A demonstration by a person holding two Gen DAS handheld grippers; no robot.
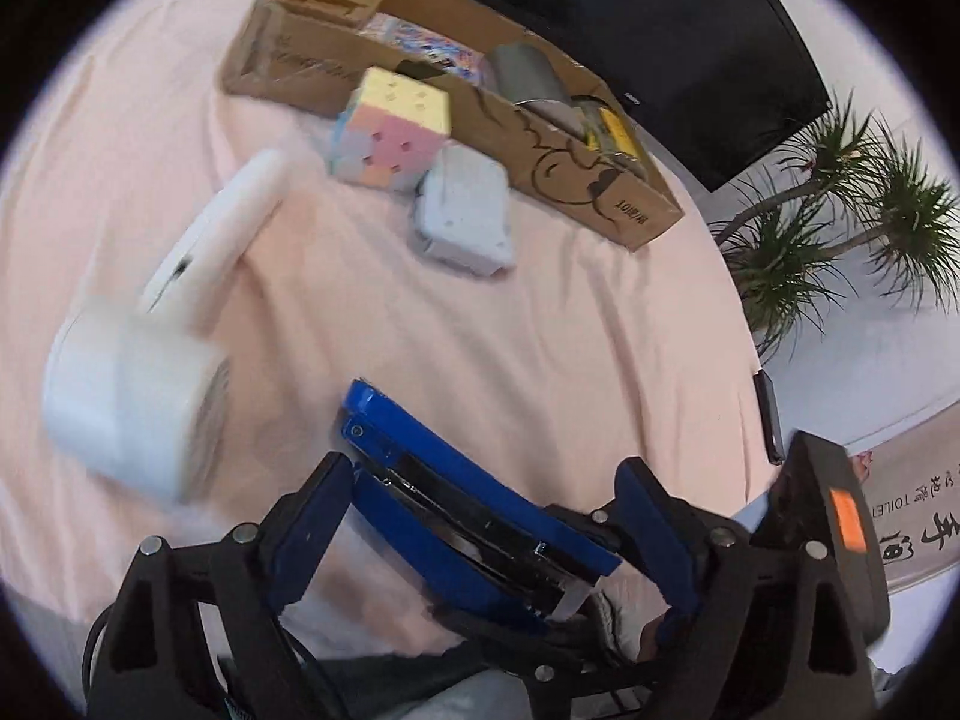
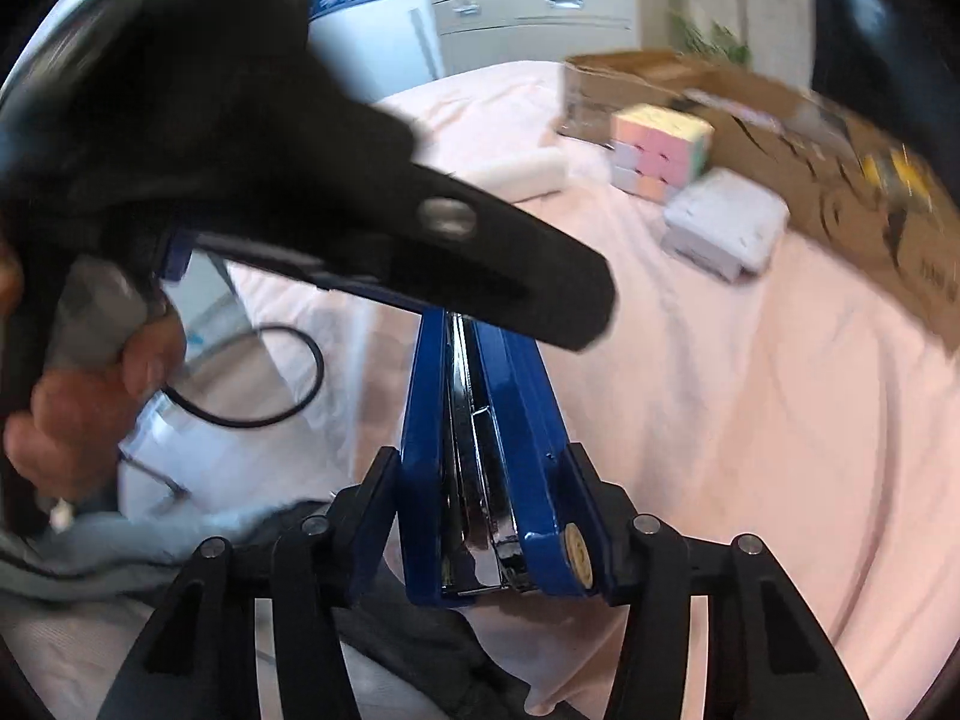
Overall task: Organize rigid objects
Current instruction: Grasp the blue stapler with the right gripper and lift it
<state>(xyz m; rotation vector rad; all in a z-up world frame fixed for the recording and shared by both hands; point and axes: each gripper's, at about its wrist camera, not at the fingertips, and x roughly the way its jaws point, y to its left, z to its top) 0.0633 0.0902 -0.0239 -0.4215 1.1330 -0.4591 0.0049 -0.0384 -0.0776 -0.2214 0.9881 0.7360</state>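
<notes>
A blue stapler [image 2: 480, 420] is gripped by the right gripper [image 2: 486, 516]: its two blue sides are pressed by the pads, the hinge end with a brass rivet sits just inside the jaws, and the long body runs straight ahead of them. The far end of the stapler is covered in the right wrist view by the black body of the left gripper [image 1: 480, 534], which crosses in front from the left. A hand [image 2: 90, 396] is seen on that gripper's handle, left of the right jaws.

In the left wrist view the stapler lies slantwise between the left jaws, which stand wide; one finger is close beside the stapler's flank, the other is apart from it, and no firm grip can be made out there.

Everything rests on a pink sheet [image 1: 540, 330]. Ahead of the left jaws and well apart lie a pale grey case [image 1: 465, 213] and a pastel cube [image 1: 393, 132], the cube just beside a cardboard box [image 1: 540, 138] that holds mixed items. Ahead and left of the left jaws a white fan-like device [image 1: 138, 354] is seen, blurred. A potted plant [image 1: 840, 210] stands beyond the sheet to the right.
</notes>
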